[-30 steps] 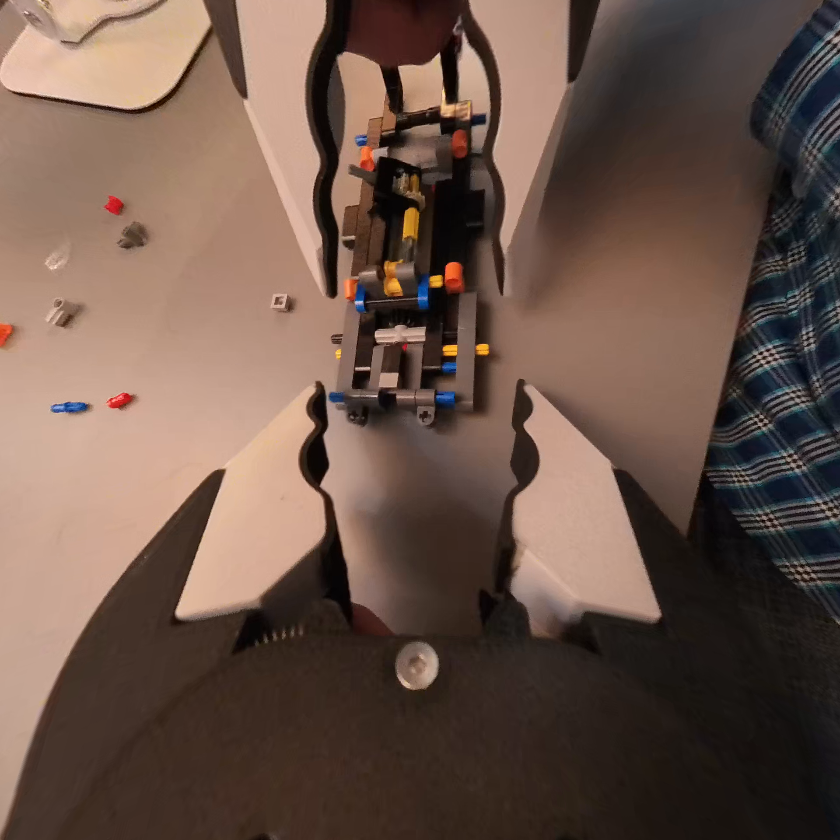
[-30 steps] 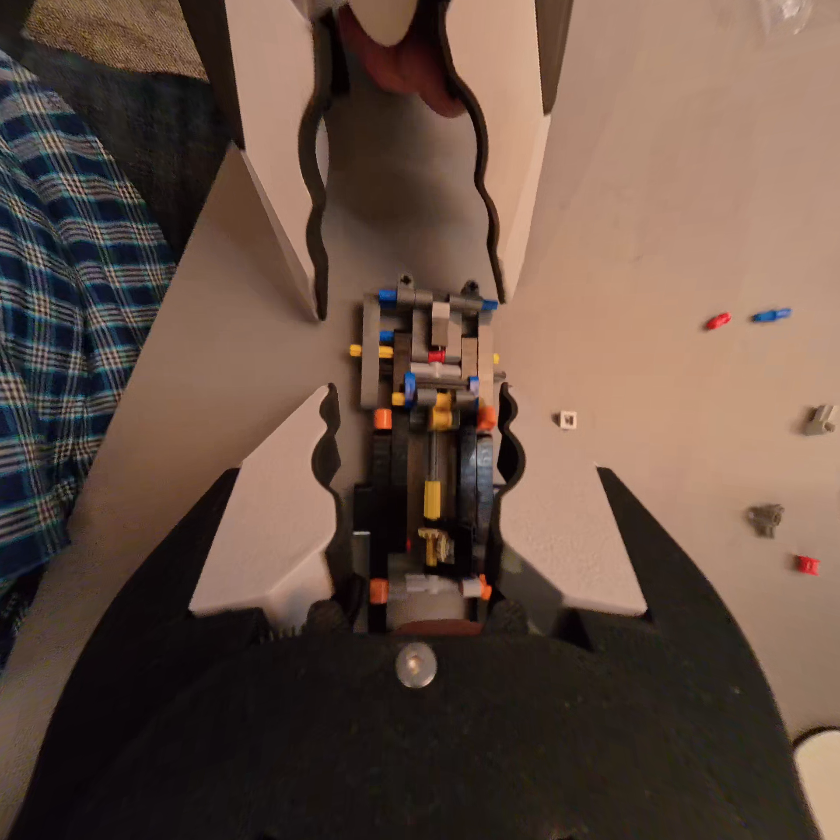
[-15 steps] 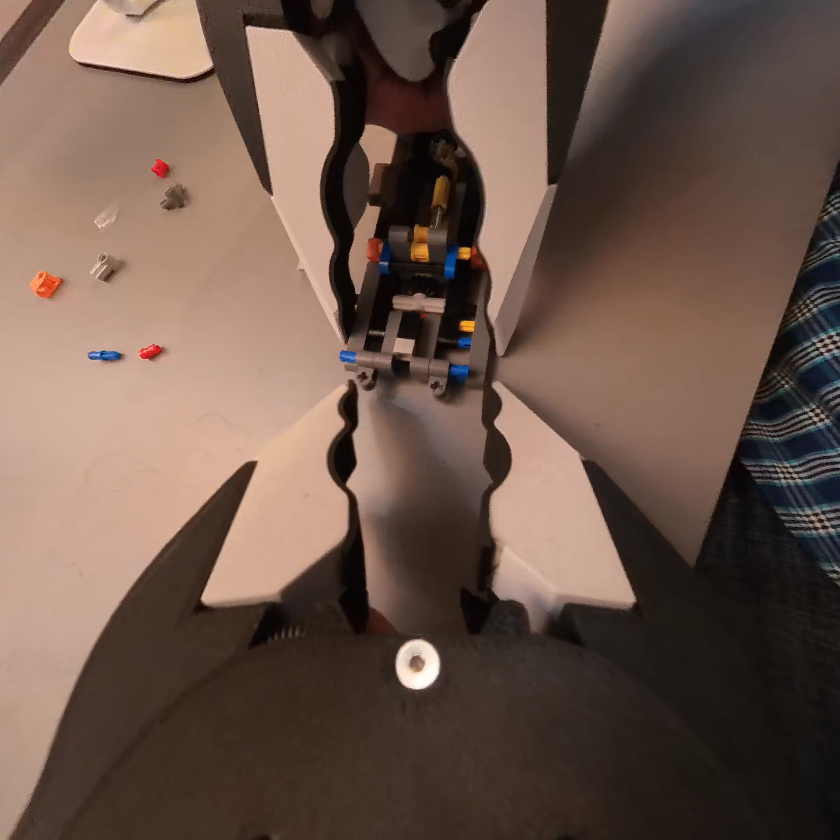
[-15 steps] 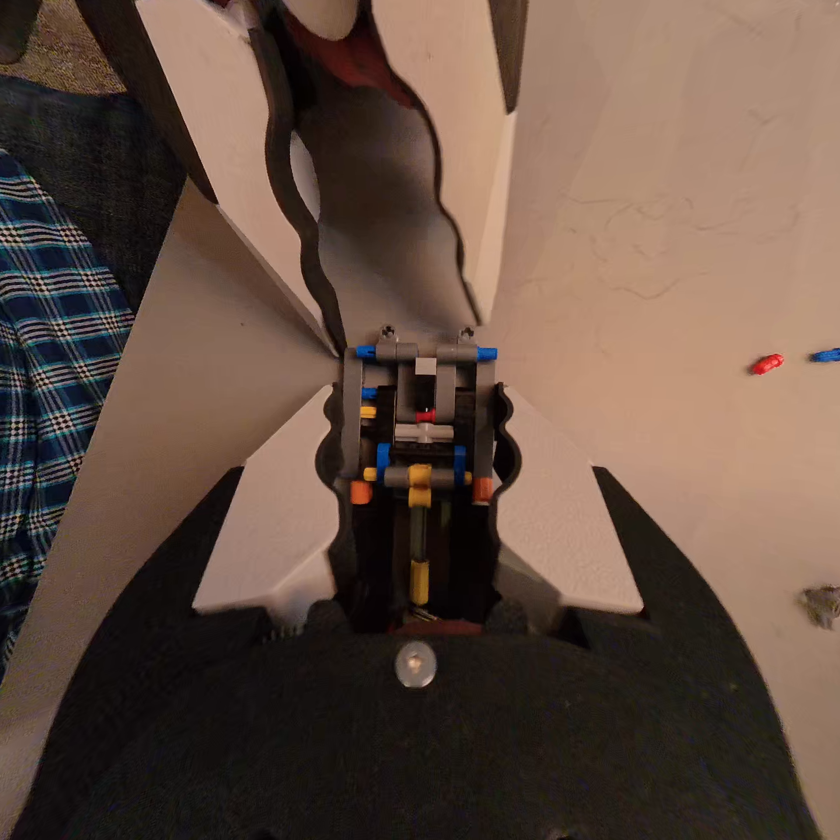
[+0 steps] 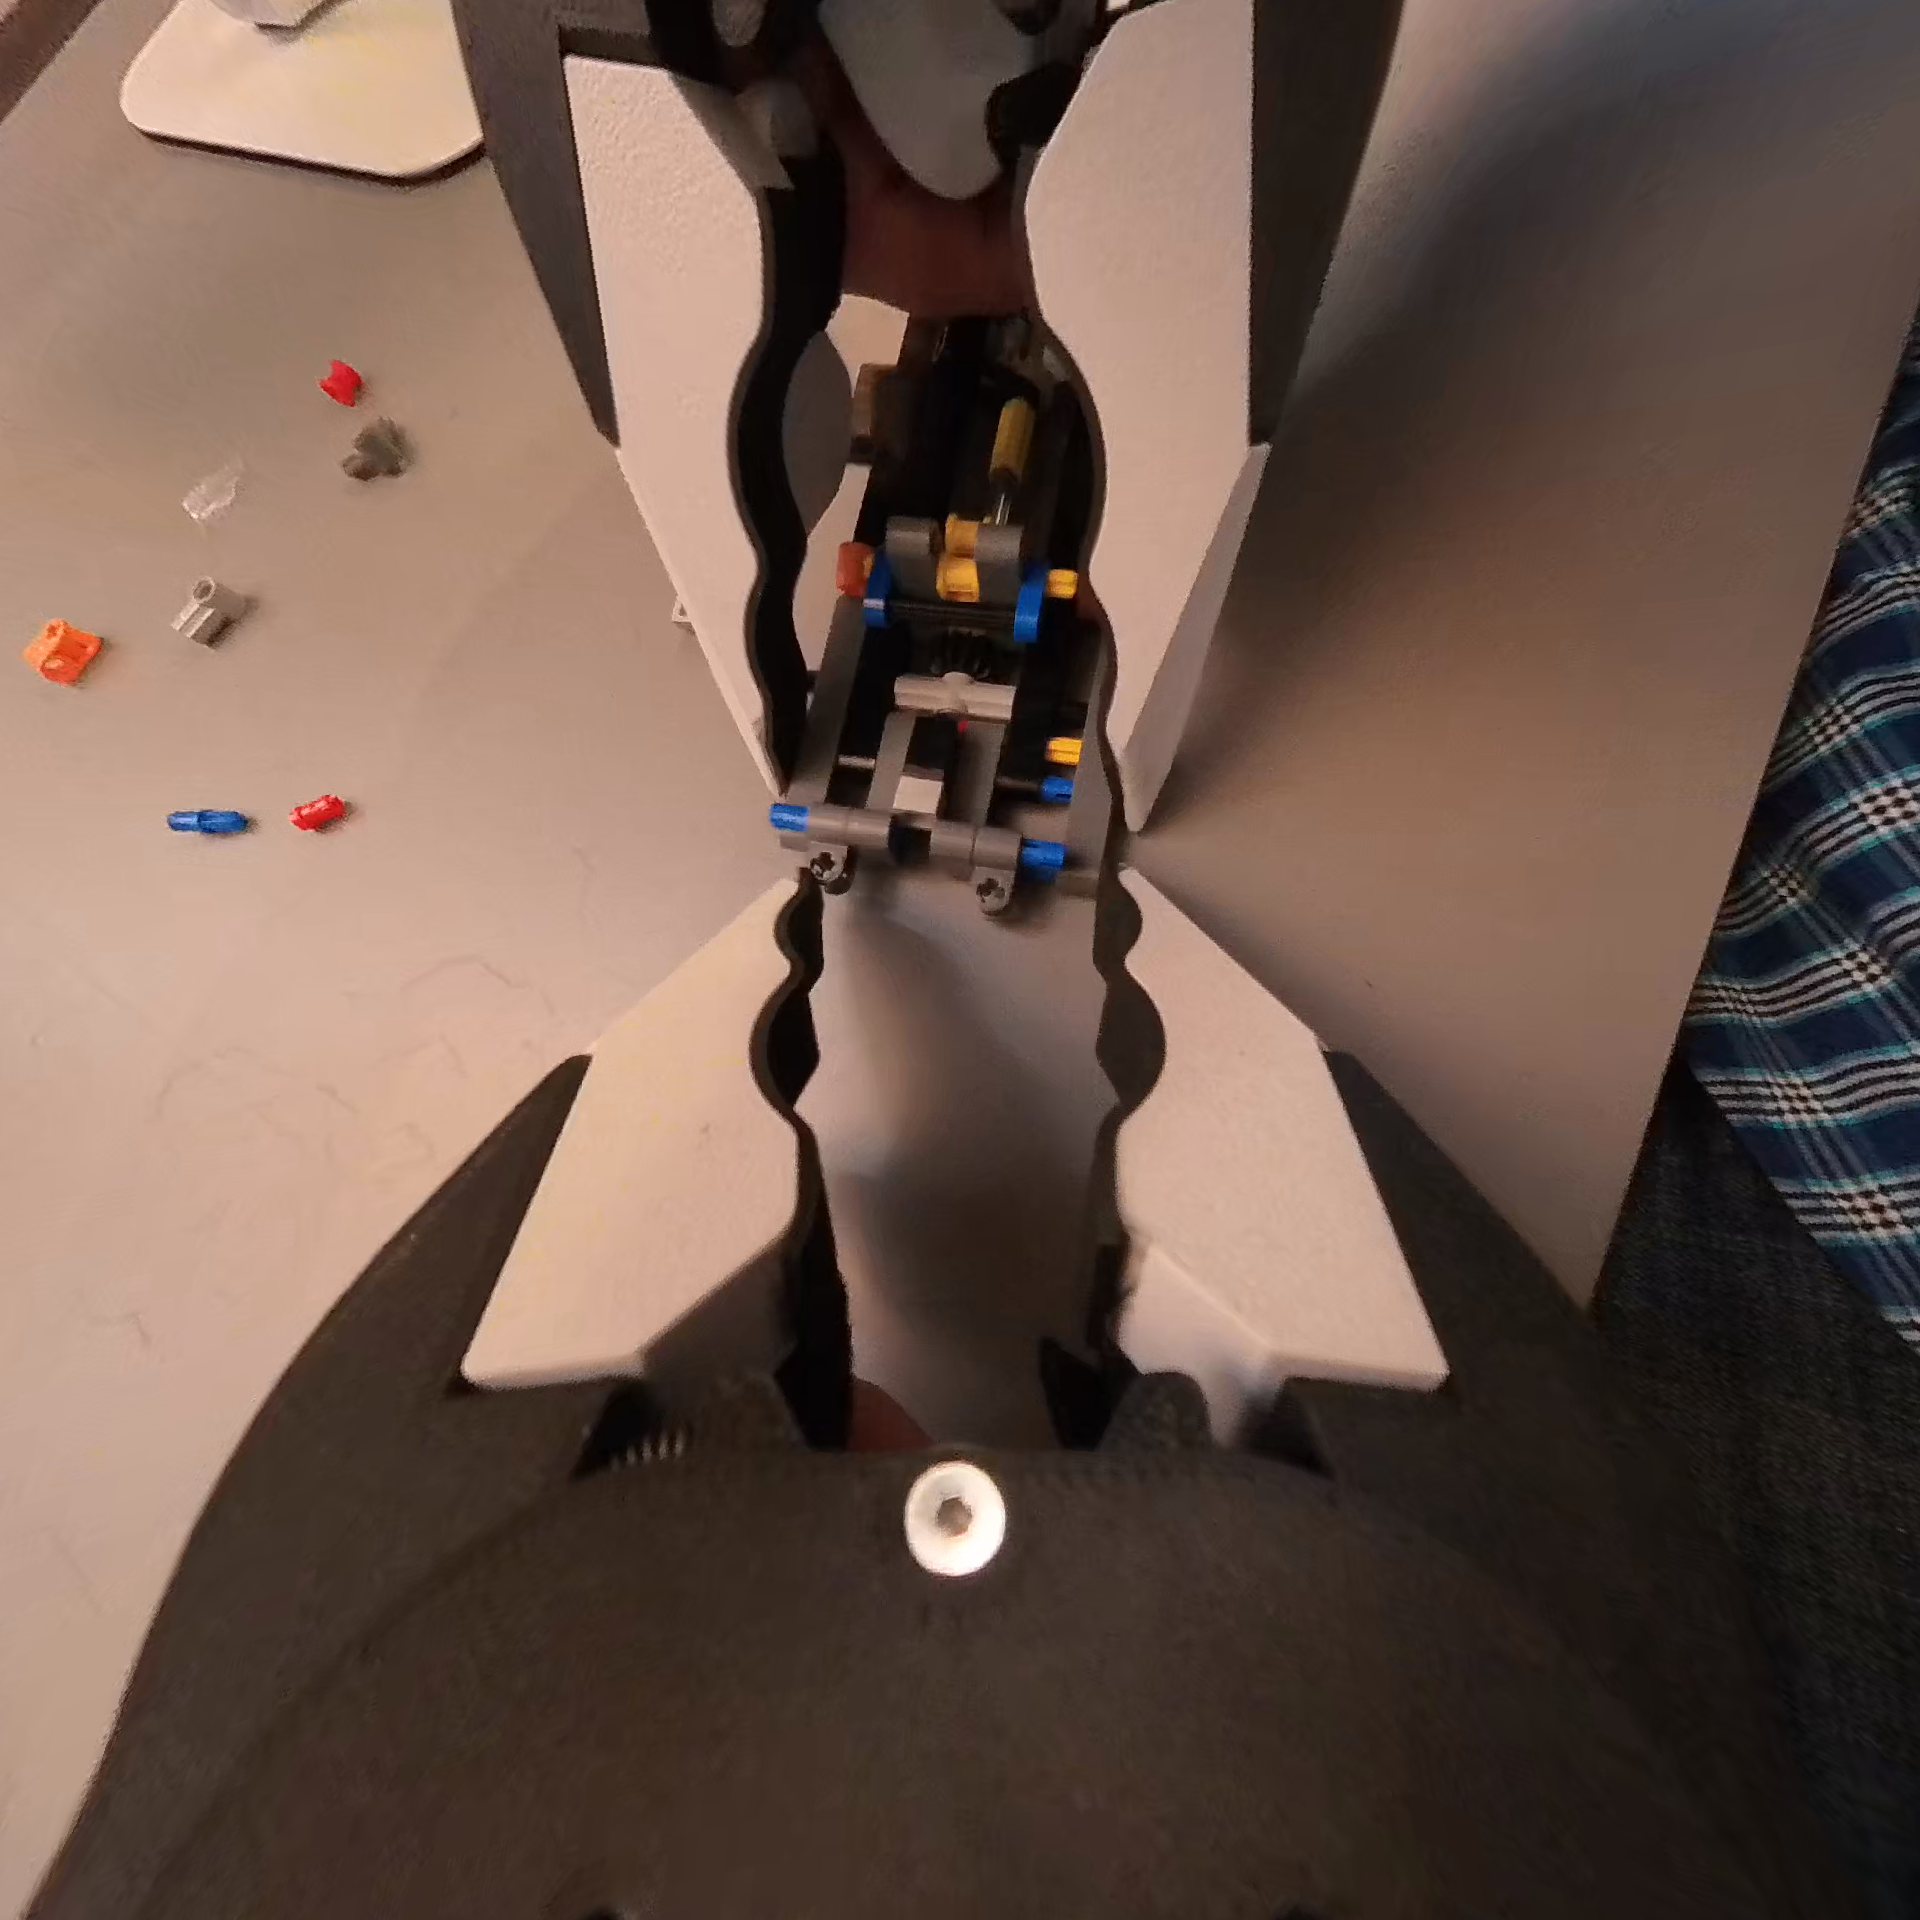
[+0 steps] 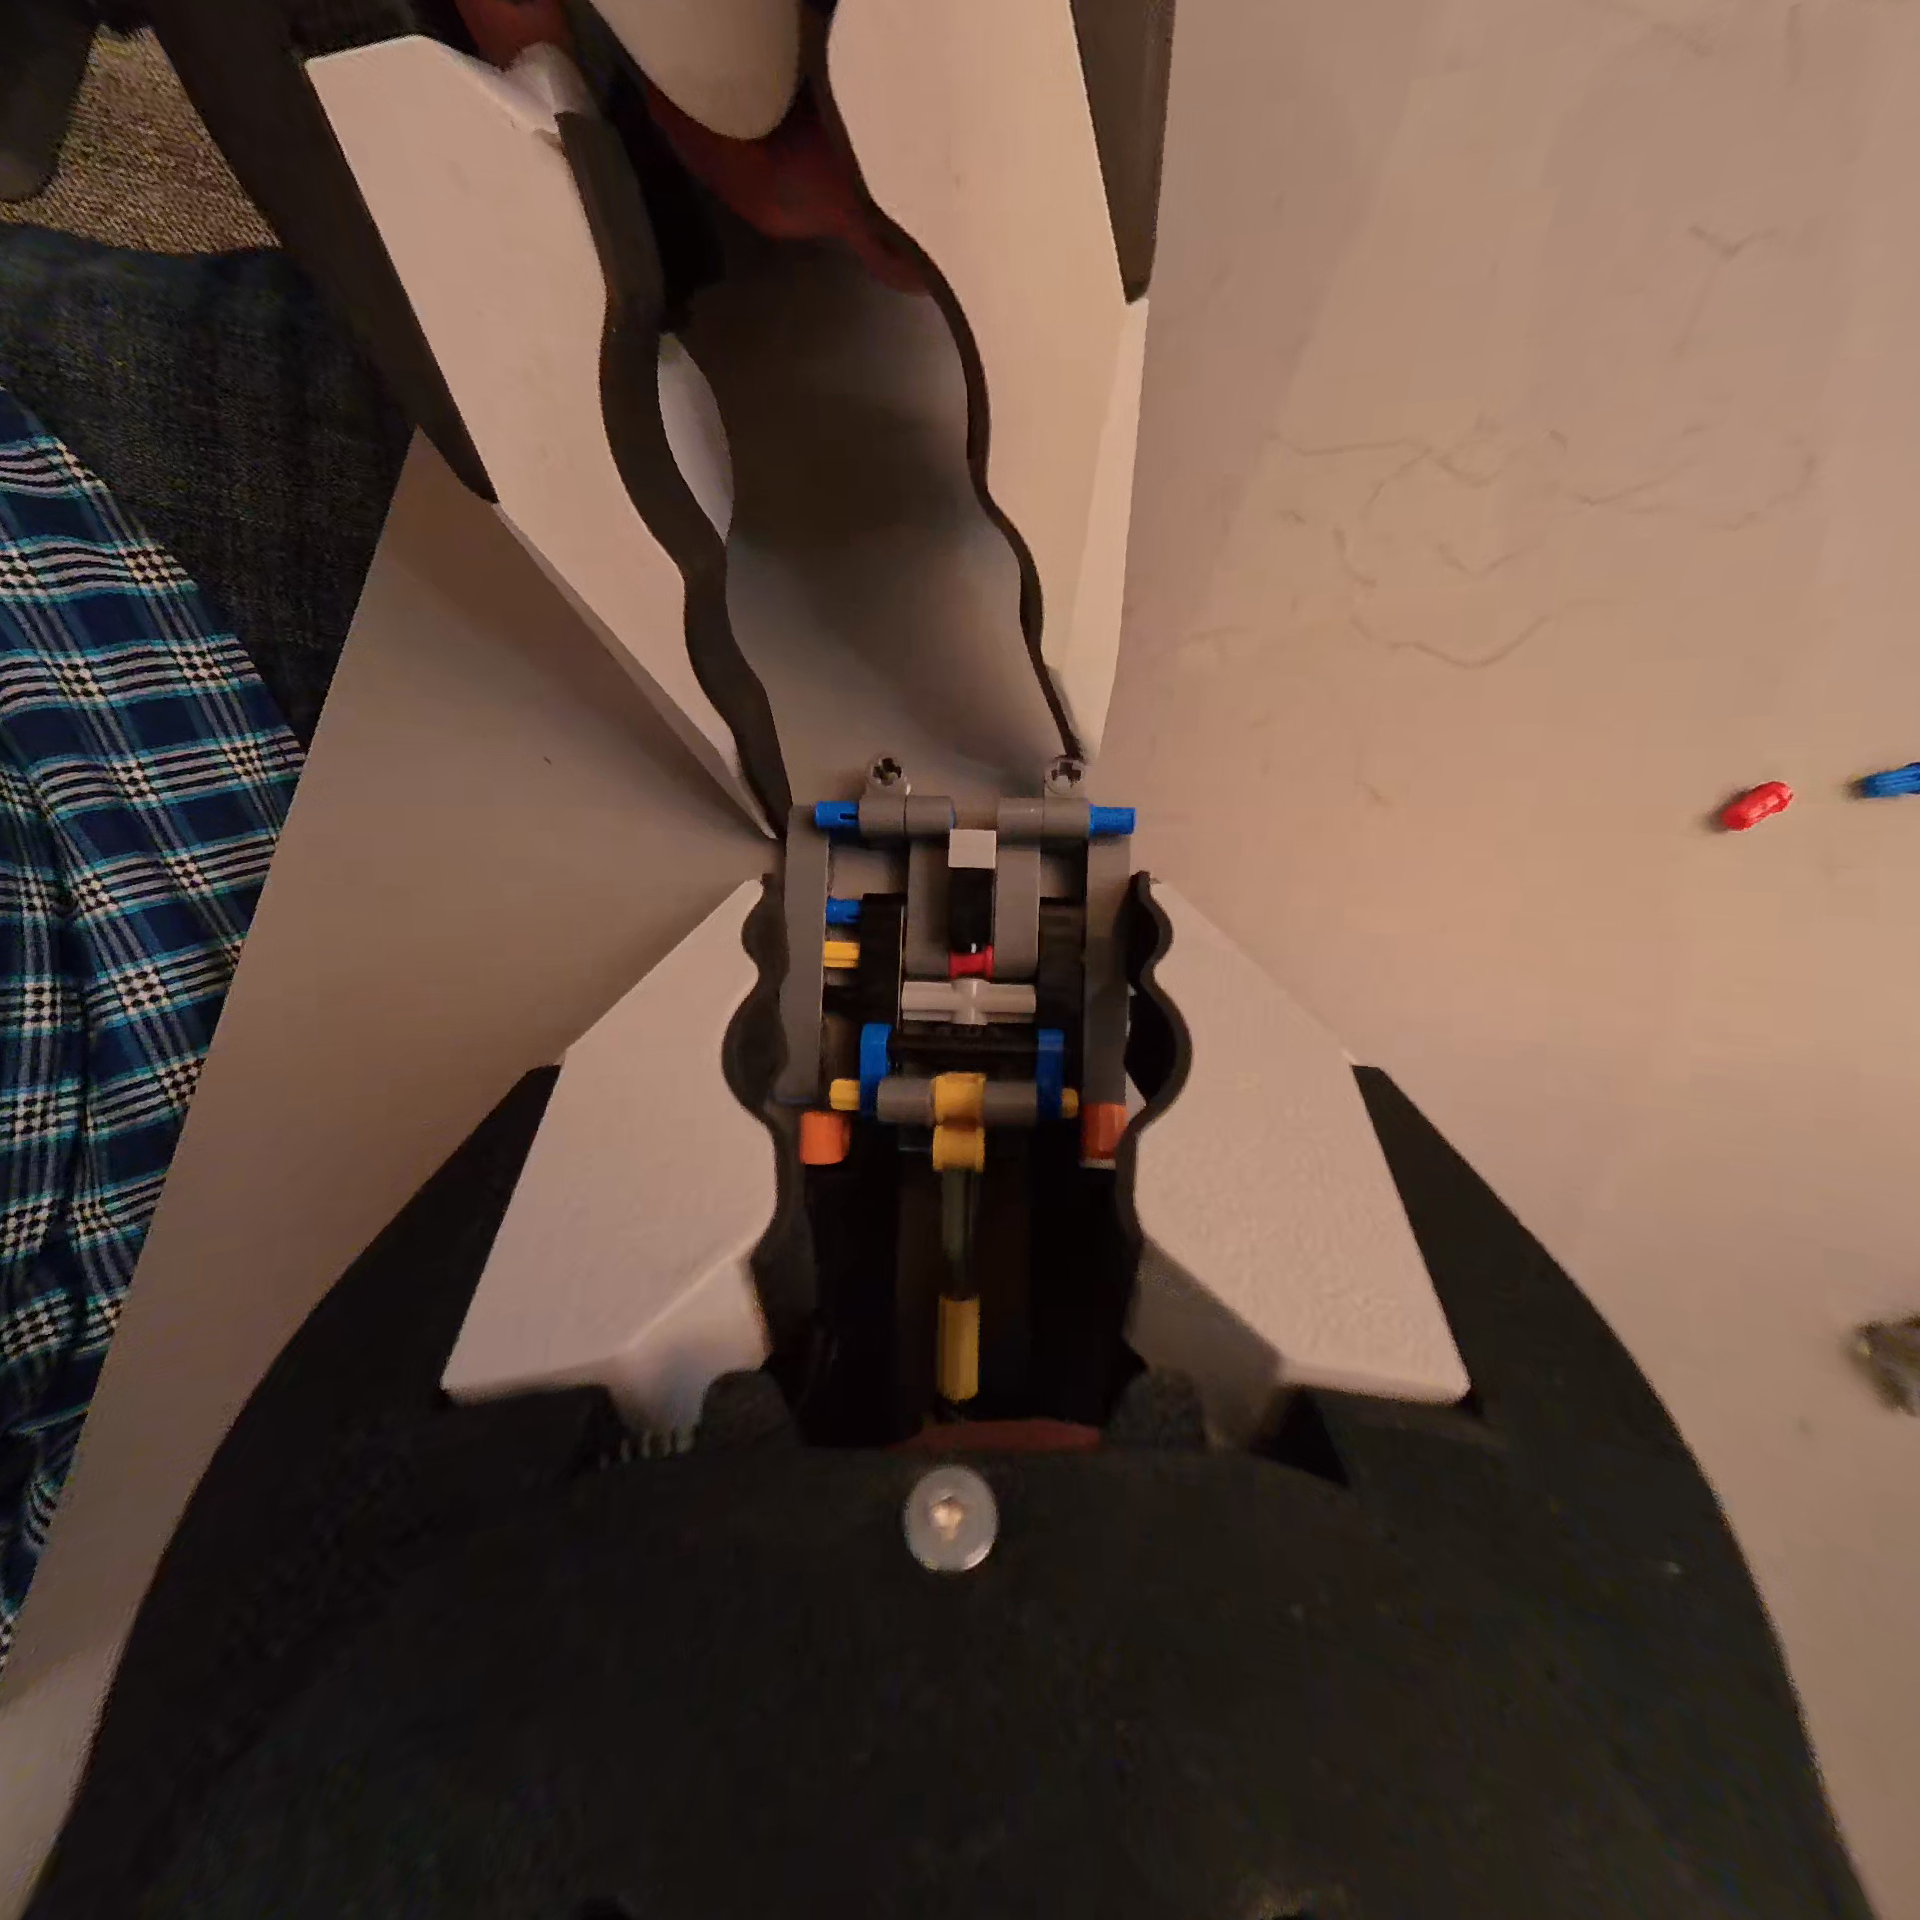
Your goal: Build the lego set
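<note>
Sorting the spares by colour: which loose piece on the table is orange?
The orange piece, farthest left in the left wrist view, beside the light grey connector. The others are red, blue, grey or clear.

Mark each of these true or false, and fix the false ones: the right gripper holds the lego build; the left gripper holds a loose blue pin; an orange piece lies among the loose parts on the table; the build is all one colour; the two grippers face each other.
1. The right gripper is closed on the lego build. True.
2. The left gripper holds a loose blue pin. False: its jaws are open and empty, with the tips just short of the build's end; the blue pin lies on the table.
3. An orange piece lies among the loose parts. True.
4. The build is all one colour. False: grey, black, blue, yellow, orange and red show.
5. The grippers face each other. True.
</note>
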